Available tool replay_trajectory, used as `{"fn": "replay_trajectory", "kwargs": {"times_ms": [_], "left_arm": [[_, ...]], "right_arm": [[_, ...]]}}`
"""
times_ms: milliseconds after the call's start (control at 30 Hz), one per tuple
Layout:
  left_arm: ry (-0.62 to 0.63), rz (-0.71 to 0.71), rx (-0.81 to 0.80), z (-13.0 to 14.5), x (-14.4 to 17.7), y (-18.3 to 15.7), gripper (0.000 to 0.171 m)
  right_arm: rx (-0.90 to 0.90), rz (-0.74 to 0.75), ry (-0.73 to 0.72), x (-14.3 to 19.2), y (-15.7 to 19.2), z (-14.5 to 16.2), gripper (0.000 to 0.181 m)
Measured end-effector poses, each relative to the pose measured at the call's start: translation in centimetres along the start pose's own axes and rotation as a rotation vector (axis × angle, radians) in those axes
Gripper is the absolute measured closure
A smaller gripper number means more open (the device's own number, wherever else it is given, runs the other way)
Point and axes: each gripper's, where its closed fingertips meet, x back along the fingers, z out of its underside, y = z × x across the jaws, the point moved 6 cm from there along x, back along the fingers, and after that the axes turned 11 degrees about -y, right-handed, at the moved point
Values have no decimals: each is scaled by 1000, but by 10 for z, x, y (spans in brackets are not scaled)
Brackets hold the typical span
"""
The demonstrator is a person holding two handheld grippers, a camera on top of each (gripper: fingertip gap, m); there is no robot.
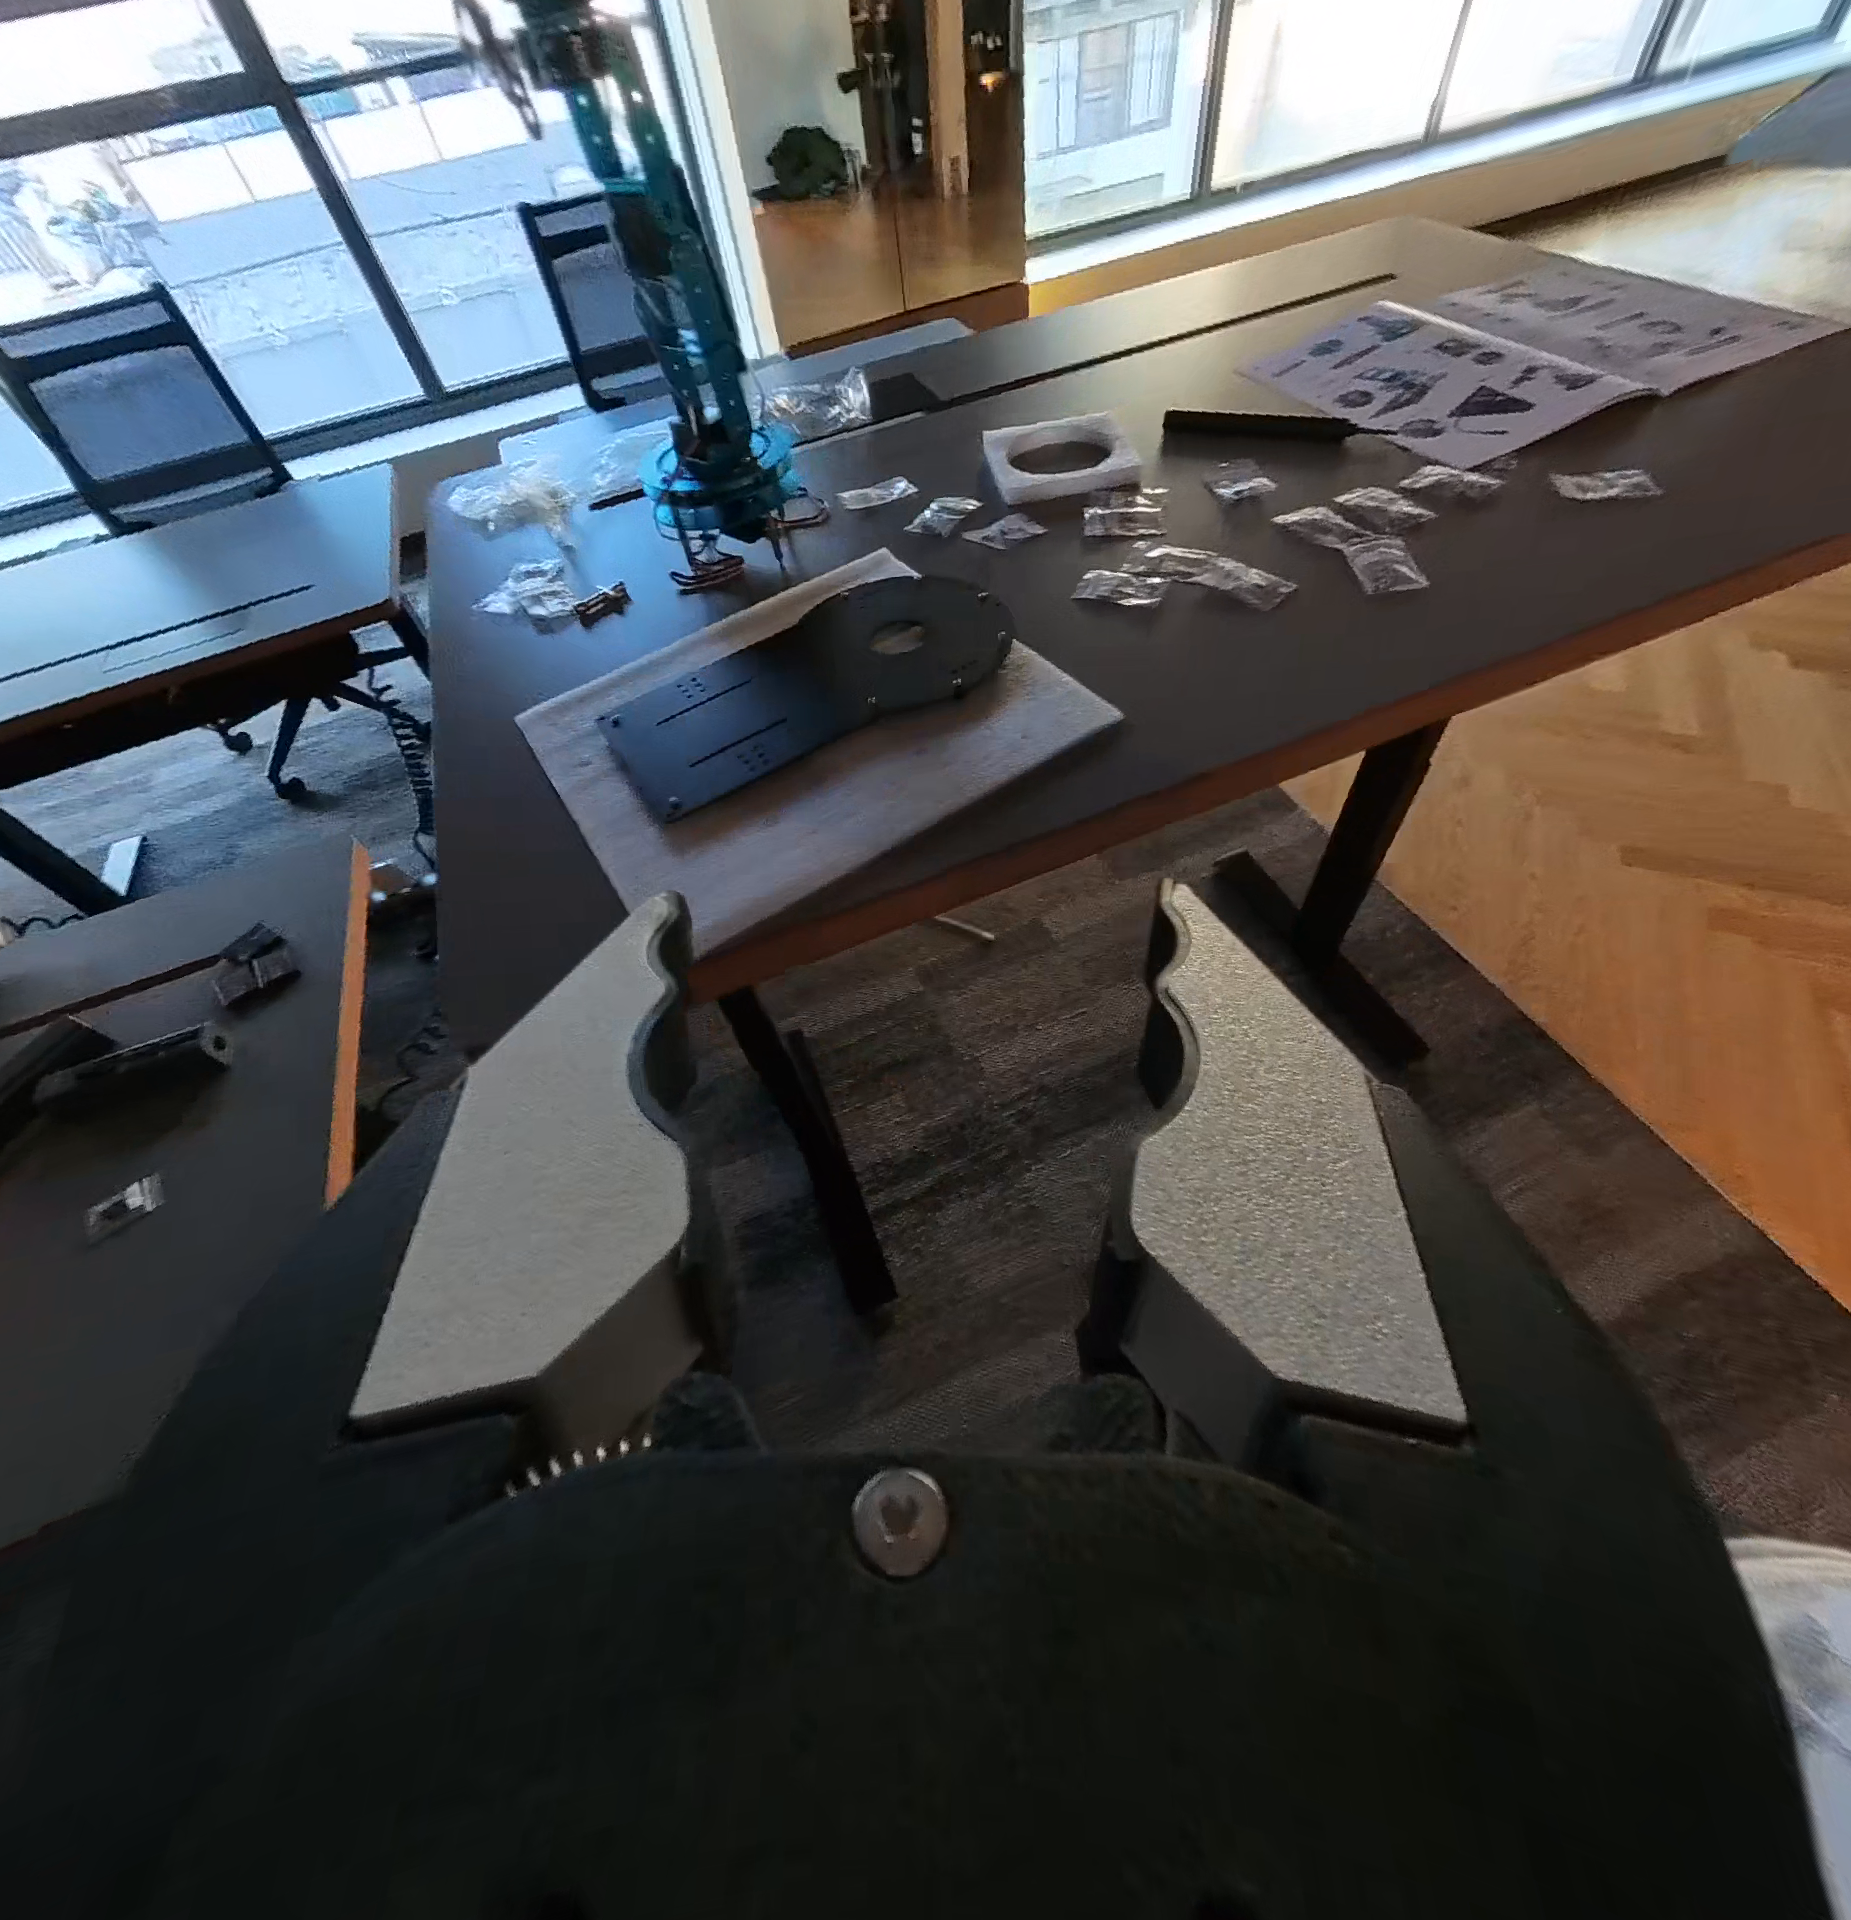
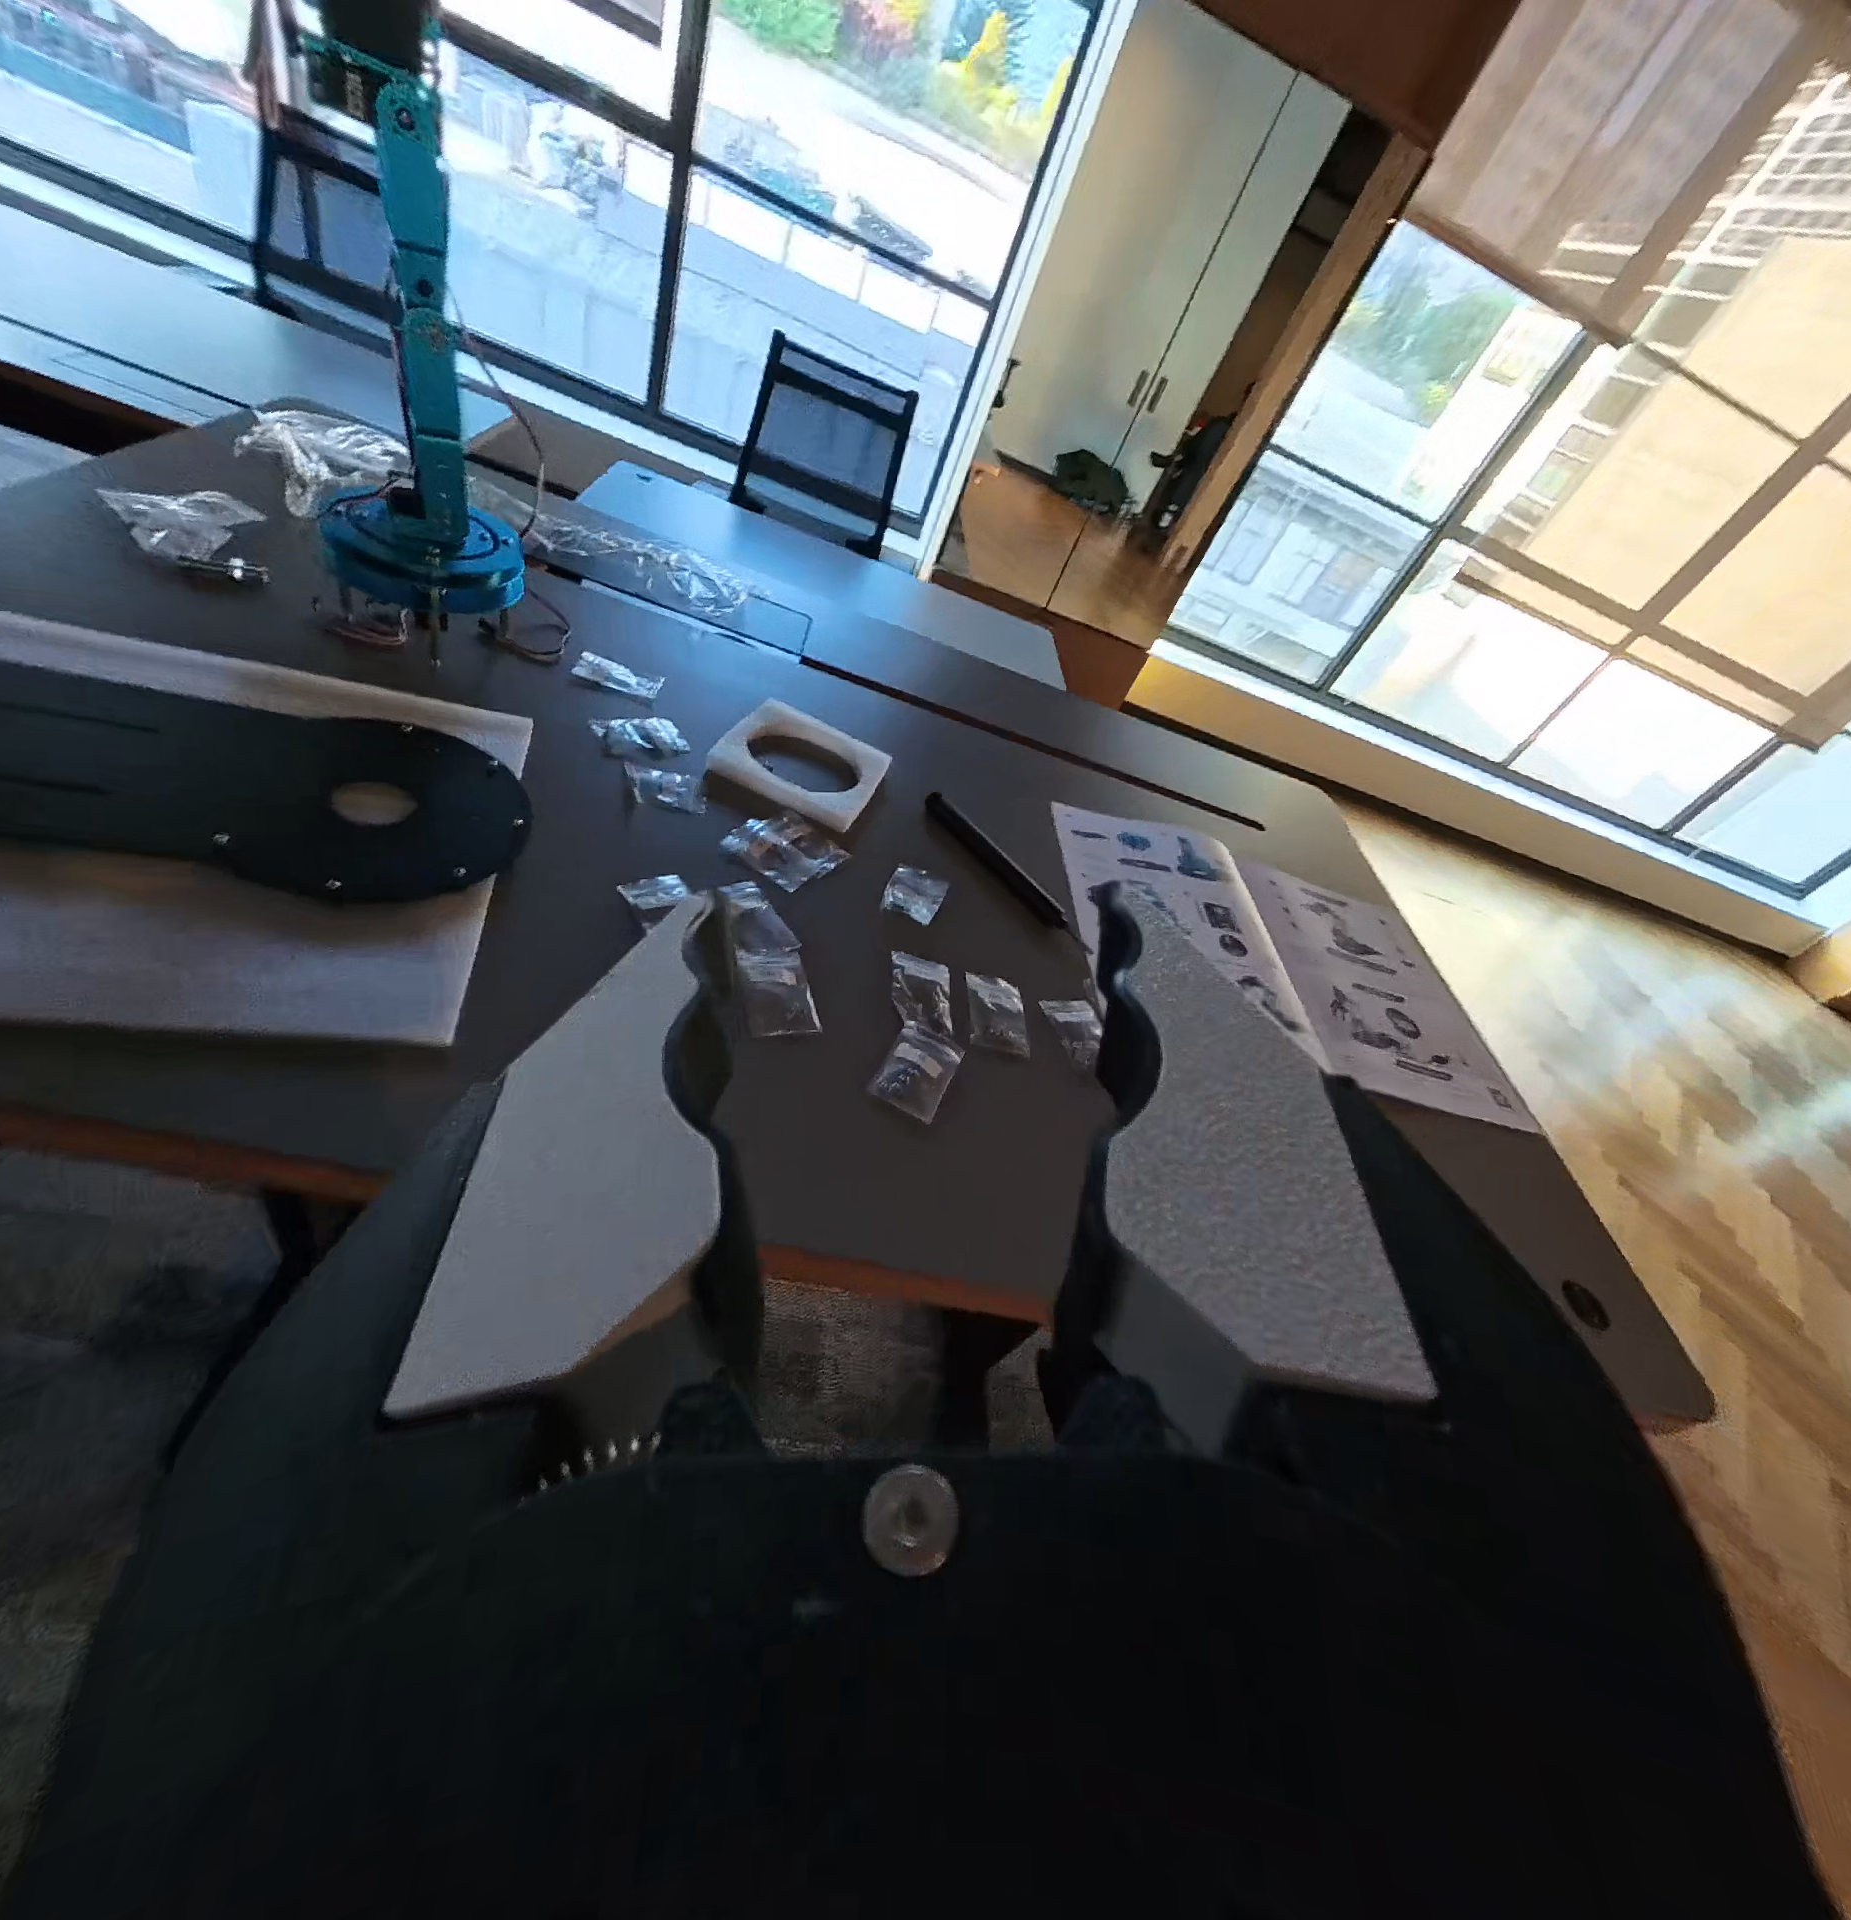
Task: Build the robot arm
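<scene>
My left gripper (image 1: pixel 916 925) is open and empty, held in the air short of the black table's (image 1: pixel 1316 665) front edge. Nearest to it is a black base plate (image 1: pixel 796 696) lying on a grey foam sheet (image 1: pixel 838 821). My right gripper (image 2: pixel 905 914) is open and empty, above the table (image 2: pixel 848 1164) near its front edge, over several small clear bags of parts (image 2: pixel 916 1070). The base plate (image 2: pixel 235 790) on its foam sheet (image 2: pixel 204 956) lies to its left. A blue toy robot arm (image 1: pixel 692 343) (image 2: pixel 422 343) stands at the back.
A white foam square with a round hole (image 1: pixel 1066 457) (image 2: pixel 801 764), a black screwdriver (image 1: pixel 1253 424) (image 2: pixel 994 857) and an open instruction booklet (image 1: pixel 1523 358) (image 2: pixel 1305 966) lie on the table. Other black tables (image 1: pixel 121 1195) stand left. Chairs (image 1: pixel 121 405) and windows are behind.
</scene>
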Motion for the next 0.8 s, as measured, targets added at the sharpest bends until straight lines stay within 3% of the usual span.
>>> {"fn": "replay_trajectory", "kwargs": {"times_ms": [100,200,267,400,500,667,800], "left_arm": [[93,-89,-156,-23,-31,-7,80],[147,-329,-494,-84,-60,-8,77],[101,-456,-641,-129,-73,-23,78],[-63,-475,-590,-190,-92,-92,82],[-159,-493,-568,-217,-107,-152,84],[-185,-449,-533,-234,-146,-242,83],[-151,-438,-543,-235,-168,-291,83]], "right_arm": [[-52,-58,-13,8,-14,11,112],[-76,-92,-20,17,-41,32,112],[-60,-103,-6,26,-68,51,112],[18,-91,52,52,-146,94,111],[58,-49,93,77,-223,128,111],[24,67,108,119,-342,174,111],[-16,48,93,134,-389,189,112]]}}
